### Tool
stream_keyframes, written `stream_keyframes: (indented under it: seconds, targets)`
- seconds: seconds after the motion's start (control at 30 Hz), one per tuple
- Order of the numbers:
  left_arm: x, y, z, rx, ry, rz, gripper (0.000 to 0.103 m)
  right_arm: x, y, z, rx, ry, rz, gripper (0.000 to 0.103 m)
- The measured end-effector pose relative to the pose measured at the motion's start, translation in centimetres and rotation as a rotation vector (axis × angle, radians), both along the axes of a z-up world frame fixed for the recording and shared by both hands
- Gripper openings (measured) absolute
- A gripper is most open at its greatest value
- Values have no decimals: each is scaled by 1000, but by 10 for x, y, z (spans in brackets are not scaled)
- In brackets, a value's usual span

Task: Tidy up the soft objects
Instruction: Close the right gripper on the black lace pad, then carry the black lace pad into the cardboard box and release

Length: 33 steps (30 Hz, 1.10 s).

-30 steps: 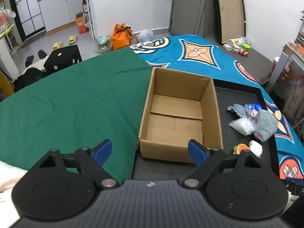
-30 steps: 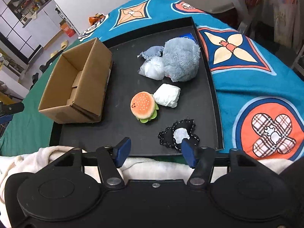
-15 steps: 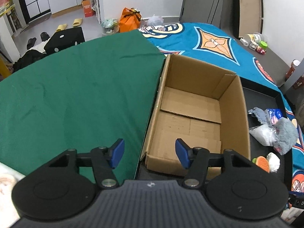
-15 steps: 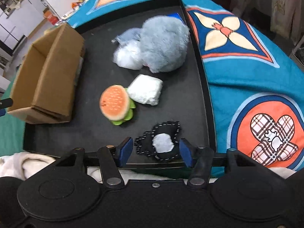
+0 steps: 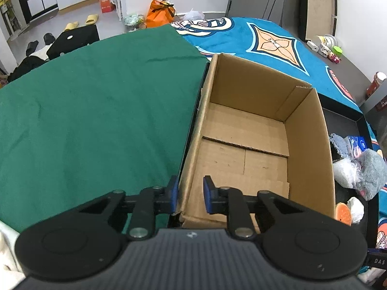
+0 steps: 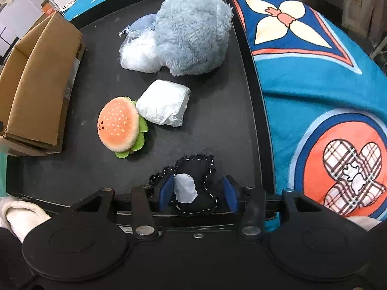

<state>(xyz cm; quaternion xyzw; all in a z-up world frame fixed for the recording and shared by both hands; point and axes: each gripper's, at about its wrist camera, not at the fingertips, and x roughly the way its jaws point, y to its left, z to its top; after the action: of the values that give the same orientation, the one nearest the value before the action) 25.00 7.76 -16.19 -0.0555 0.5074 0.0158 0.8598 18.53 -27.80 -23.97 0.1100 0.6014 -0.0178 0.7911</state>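
My left gripper (image 5: 189, 194) has just been closing, and its blue pads now straddle the near left wall of the cardboard box (image 5: 251, 142); I cannot tell whether they already pinch the cardboard. My right gripper (image 6: 197, 192) has also been closing, with the black stitched pouch (image 6: 193, 183) between its jaws at the near edge of the black tray (image 6: 217, 130); the left pad touches it, the right pad stands just clear, so I do not yet grip it. The box sits at the tray's left edge, open on top, and only its bare flaps show inside. Farther in on the tray, the plush burger (image 6: 119, 126) touches a white wrapped bundle (image 6: 163, 106). Beyond them, toward the far right corner, the fluffy grey-blue plush (image 6: 193, 31) leans against a clear bag of white stuffing (image 6: 139, 53), with a scrap of denim (image 6: 142, 25) behind it. Left of the tray lies a green cloth (image 5: 96, 108); a blue patterned blanket (image 6: 314, 72) lies on the right.
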Motion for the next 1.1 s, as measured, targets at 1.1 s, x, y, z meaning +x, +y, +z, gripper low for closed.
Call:
stream_keyframes:
  seconds: [1.1]
  targets:
    - [-55, 8, 1, -77, -48, -72, 11, -19, 43, 88, 11, -249, 65, 23]
